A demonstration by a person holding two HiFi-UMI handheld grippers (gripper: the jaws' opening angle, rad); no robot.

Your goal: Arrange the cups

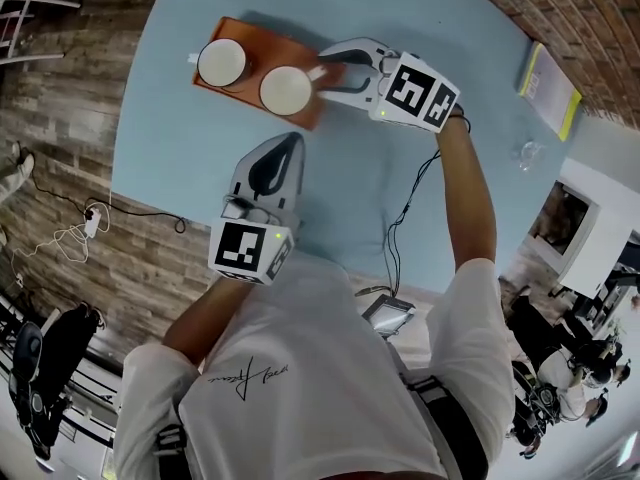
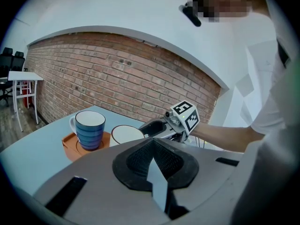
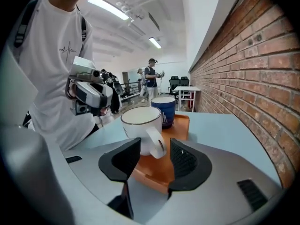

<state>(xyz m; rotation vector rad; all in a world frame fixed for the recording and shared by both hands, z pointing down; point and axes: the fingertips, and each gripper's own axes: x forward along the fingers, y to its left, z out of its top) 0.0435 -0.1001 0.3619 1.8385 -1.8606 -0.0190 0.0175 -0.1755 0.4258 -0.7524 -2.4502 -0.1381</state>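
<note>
A pale blue table (image 1: 180, 138) stands beside a brick wall (image 3: 262, 69), with a wood-plank floor (image 1: 60, 98) around it. On the table lies an orange tray (image 1: 270, 40), and both cups stand upright on that tray. The white cup (image 1: 286, 90) is at the tray's end nearest the right gripper (image 3: 154, 156). The blue striped cup (image 1: 222, 62) is at the tray's other end, just beside the white one. The white cup's handle (image 3: 155, 143) points away from the blue cup, toward the right gripper. That gripper's jaws are spread wide on either side of the handle, and the pads are not pressing on it (nothing is gripped). The left gripper (image 2: 154, 158) is off the tray's long side, on the person's side, and points toward the tray. Its jaws are pressed together with nothing between them.
</note>
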